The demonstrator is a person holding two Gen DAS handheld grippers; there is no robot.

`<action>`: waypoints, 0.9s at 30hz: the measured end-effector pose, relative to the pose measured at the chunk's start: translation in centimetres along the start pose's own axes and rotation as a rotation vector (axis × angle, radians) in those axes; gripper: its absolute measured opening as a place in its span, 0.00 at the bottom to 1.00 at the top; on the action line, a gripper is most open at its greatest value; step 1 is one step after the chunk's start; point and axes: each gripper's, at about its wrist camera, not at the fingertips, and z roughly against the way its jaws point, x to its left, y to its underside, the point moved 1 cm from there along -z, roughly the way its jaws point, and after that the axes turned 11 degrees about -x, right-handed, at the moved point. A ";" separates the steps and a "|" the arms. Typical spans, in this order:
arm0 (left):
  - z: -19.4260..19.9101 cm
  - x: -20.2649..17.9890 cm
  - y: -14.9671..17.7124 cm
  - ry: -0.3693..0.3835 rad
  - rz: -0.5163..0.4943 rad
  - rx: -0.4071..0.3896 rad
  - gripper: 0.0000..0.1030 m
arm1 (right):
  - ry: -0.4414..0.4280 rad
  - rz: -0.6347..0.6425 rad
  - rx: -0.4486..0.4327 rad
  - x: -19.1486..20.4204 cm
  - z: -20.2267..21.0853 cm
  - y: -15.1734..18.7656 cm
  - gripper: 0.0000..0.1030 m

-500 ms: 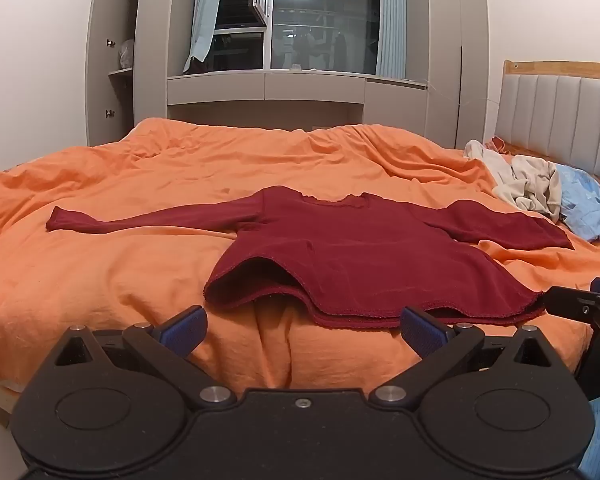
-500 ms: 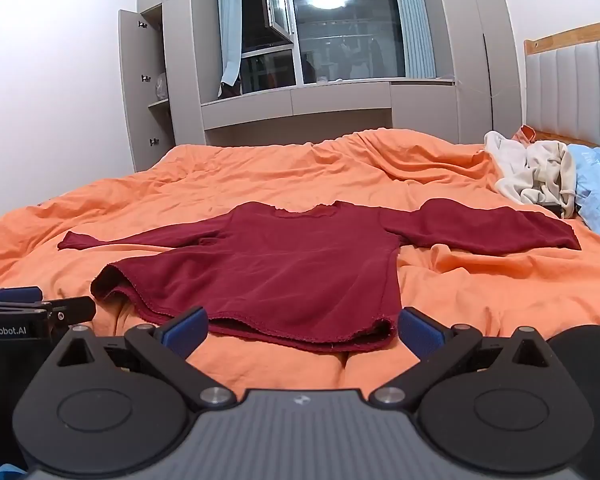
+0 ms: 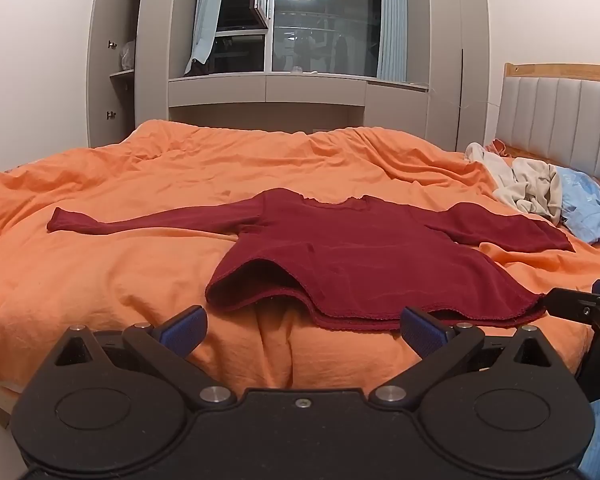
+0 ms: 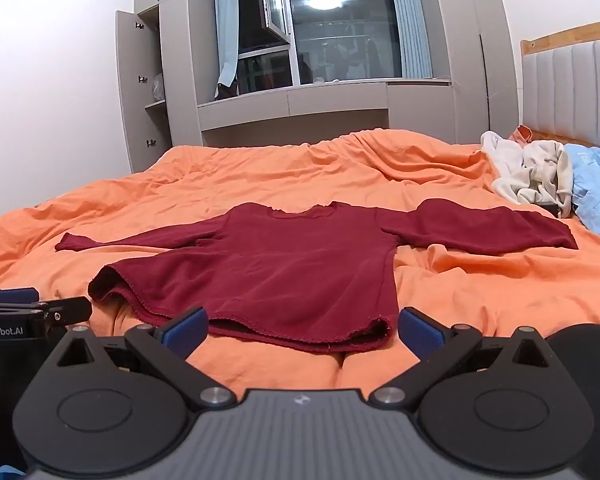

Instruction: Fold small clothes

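Bedding comes first: a rumpled orange cotton duvet (image 3: 140, 200) covers the whole bed, and on it, close to the near edge, lies the dark red long-sleeved knit top (image 3: 360, 248), front up, both sleeves stretched out sideways, neckline toward the window. Further right, near the padded headboard, sits a heap of cream and pale blue clothes (image 4: 540, 176), well apart from the top.

My left gripper (image 3: 302, 326) hangs just short of the hem with its blue pads spread wide and nothing between them. My right gripper (image 4: 302, 326) is the same: fingers fully apart, empty, hem just ahead.

I judge the fold has not begun. To do it well, I would take a sleeve or a hem corner through both layers, lift only enough to clear the duvet, and lay it across the body without dragging the soft cover into wrinkles.

The hem's left part is lifted into a hollow, so what lies beneath is hidden. My own housings cut off the bed's near edge, and the heap's individual garments are hard to tell apart.
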 end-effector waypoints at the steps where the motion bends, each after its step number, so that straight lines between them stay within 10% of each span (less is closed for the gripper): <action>1: 0.0 0.0 0.0 0.001 0.000 0.000 0.99 | 0.001 -0.001 -0.001 -0.2 0.0 0.0 1.00; 27: 0.2 0.1 0.0 0.001 0.002 0.002 0.99 | 0.019 -0.012 -0.007 -0.3 0.2 0.2 1.00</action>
